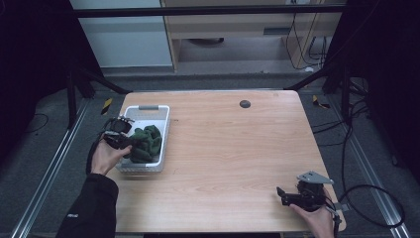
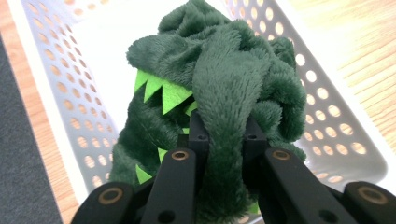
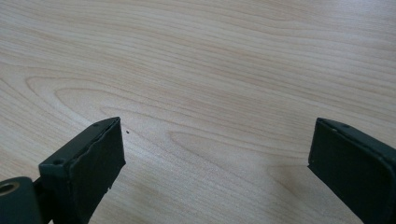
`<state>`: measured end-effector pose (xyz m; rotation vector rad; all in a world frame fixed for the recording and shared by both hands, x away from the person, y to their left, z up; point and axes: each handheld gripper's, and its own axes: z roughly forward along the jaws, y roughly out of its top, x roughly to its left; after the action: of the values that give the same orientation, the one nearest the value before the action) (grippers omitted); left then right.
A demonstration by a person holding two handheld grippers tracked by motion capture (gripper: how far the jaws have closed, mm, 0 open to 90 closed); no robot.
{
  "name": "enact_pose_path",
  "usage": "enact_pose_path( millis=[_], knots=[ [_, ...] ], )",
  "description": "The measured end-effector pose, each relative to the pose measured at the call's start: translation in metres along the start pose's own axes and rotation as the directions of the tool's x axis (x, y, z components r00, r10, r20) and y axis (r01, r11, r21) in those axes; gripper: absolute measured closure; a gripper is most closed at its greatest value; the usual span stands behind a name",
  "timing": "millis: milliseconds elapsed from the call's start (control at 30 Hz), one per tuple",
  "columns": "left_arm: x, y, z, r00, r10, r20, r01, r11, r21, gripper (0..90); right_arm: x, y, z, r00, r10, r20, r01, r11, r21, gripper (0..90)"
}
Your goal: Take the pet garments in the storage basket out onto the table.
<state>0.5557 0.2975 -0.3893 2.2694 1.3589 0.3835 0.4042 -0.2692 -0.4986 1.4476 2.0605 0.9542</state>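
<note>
We see a soft green toy (image 2: 224,84) made of fuzzy dark green cloth. It has little bright green pointy bits (image 2: 163,91) sewn on it. We cannot tell what kind of animal it is, because it is all bunched up. The toy sits inside a white basket (image 1: 163,130) with lots of small round holes in its walls. In the high view the toy (image 1: 146,144) is in the half of the basket nearer to the person.

The left gripper (image 2: 224,140) is in the basket too. Its two black jaws are squeezed onto a thick fold of the toy, and the fuzzy cloth bulges out between them. In the high view the left gripper (image 1: 119,134) reaches over the basket's left wall, and the person's left hand (image 1: 105,156) holds it just outside that wall. A dark sleeve (image 1: 91,208) covers the arm.

The basket stands on a light wooden table (image 1: 233,148), close to the table's left edge. A small dark round spot (image 1: 244,103) is on the table, to the right of the basket and farther from the person.

The right gripper (image 1: 285,195) is well apart from the basket, near the table's front right corner, held by the right hand (image 1: 317,218). In its own view the right gripper (image 3: 217,149) has its jaws spread wide over bare wood, pinching nothing.
</note>
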Motion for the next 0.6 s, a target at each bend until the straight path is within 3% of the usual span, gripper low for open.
enact_pose_path(
  millis=[367,600],
  knots=[
    [-0.002,0.002,-0.033,1.0,0.005,-0.007,-0.005,0.998,-0.063,80.2,0.0,0.0,0.0,1.0,-0.001,0.0,0.001,1.0,0.0,3.8],
    [-0.008,0.006,-0.052,0.9994,0.033,-0.013,-0.035,0.9947,-0.097,80.3,0.0,0.0,0.0,1.0,-0.002,0.002,0.002,1.0,0.0,3.8]
  ],
)
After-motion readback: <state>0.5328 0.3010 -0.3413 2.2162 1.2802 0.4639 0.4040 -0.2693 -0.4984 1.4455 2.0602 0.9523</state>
